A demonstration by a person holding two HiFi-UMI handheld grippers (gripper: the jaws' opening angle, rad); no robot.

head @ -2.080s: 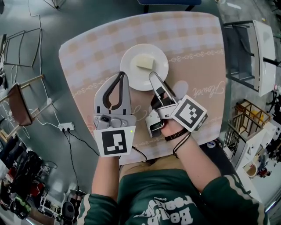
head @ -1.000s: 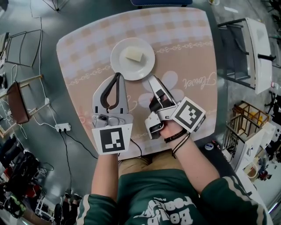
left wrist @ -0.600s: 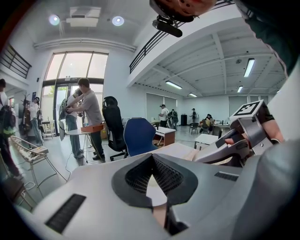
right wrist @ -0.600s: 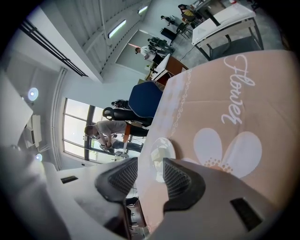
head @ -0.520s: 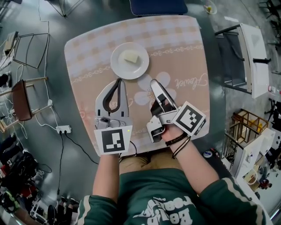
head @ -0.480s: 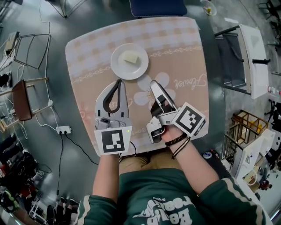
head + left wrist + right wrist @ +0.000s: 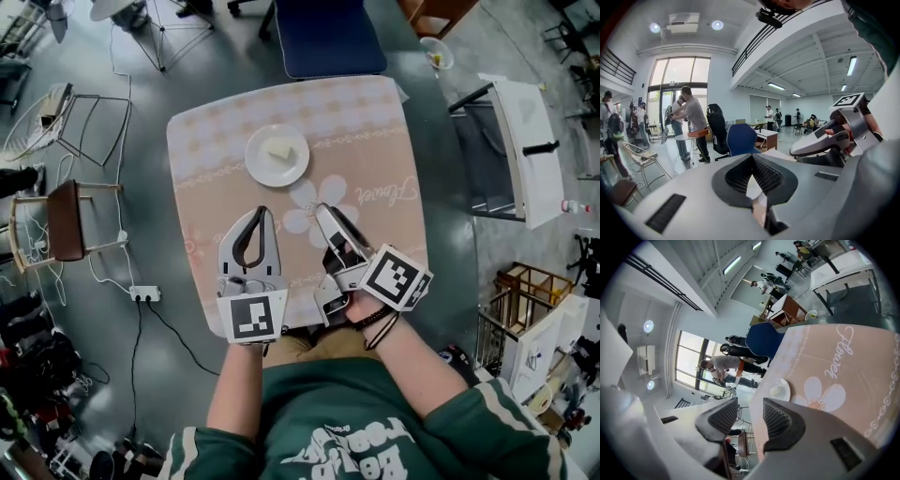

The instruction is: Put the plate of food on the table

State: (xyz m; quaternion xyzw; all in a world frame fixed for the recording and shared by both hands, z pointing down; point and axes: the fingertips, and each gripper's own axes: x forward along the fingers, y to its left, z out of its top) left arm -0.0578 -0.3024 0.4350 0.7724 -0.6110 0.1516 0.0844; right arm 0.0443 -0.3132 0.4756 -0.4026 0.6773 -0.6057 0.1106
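A white plate with a pale piece of food rests on the far half of the table, which has a beige checked cloth with a flower print. Both grippers hover over the near half, well short of the plate. My left gripper has its tips touching with nothing between them, and in the left gripper view the pads meet at the top. My right gripper is open and empty. The right gripper view shows the plate ahead on the cloth.
A blue chair stands at the table's far side. A white rack is to the right, a wooden stool and wire frames to the left, and a power strip with cables on the floor. People stand in the background.
Both grippers have drawn back from the plate toward the table's near edge; the right one was at the plate's rim. The view has risen, so table and plate look smaller.
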